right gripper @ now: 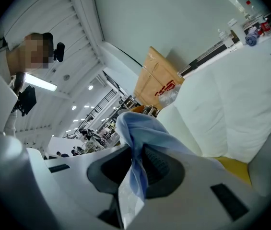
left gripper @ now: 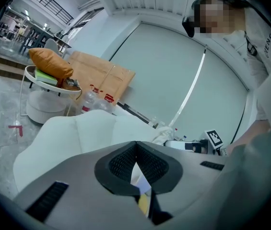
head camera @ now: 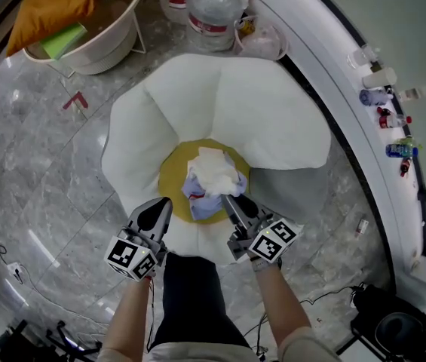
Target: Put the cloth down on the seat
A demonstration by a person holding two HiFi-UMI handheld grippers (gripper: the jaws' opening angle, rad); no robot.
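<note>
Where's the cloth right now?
Head view: the cloth is bunched over the chair's yellow seat, centre frame, its near edge clamped in the right gripper.

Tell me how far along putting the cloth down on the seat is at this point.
Done: the cloth already sits bunched over the yellow seat. In hand: the right gripper has its jaws clamped on the blue edge; the left gripper has its jaws together, though whether they pinch cloth is unclear. Left: open the jaws and pull both grippers clear.

orange cushion (head camera: 50, 6) on round table (head camera: 105, 57), water bottles (head camera: 213, 10) beside.
</note>
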